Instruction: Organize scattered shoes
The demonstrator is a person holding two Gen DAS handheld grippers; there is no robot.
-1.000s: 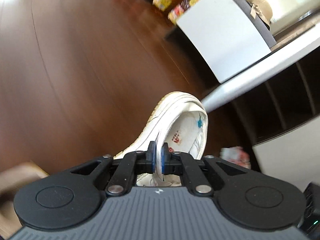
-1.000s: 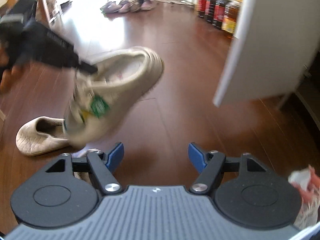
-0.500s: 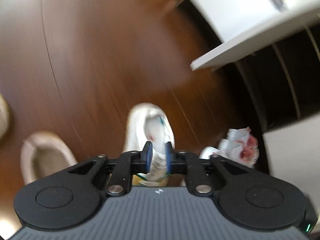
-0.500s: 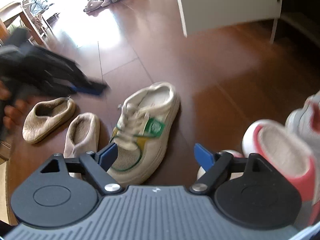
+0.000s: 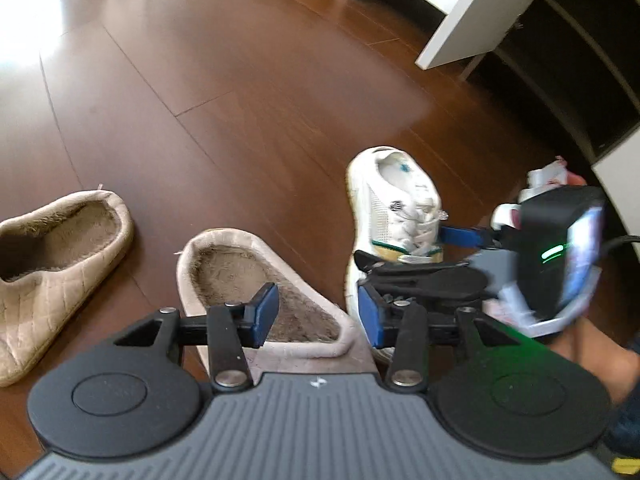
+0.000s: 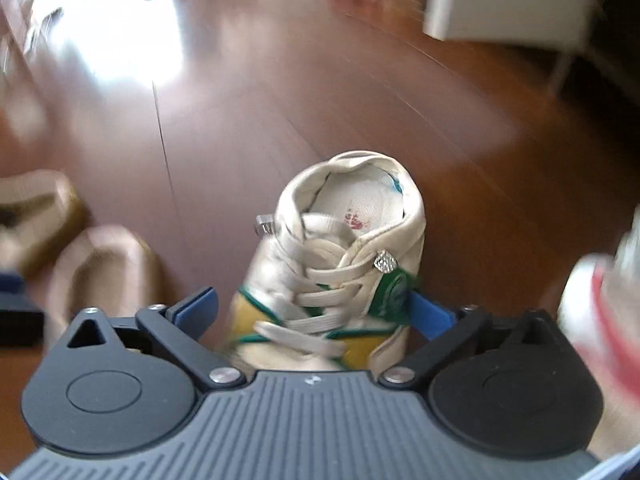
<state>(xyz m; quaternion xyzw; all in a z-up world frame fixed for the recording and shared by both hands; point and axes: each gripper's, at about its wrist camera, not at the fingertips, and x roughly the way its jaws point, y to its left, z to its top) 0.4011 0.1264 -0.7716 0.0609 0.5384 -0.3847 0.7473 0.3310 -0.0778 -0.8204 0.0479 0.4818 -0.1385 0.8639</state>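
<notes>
Showing the white sneaker (image 6: 340, 264) standing on the wood floor (image 5: 224, 80) between the spread fingers of the right claw (image 6: 316, 312), the left claw (image 5: 318, 314) wide and empty over two beige slippers (image 5: 256, 280), and the cabinet shelves (image 5: 568, 40) dark, so sorting seems unfinished.

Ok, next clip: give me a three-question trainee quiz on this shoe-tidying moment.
1. True or false: the left gripper is clamped on the white sneaker.
2. Multiple choice: what lies between the open fingers of the right gripper? A) a beige slipper B) the white sneaker C) nothing
3. Fill in: the two beige slippers rest on the ___ floor.

Key: 1 false, it is open above a slipper; 2 B; 3 wooden.
</notes>
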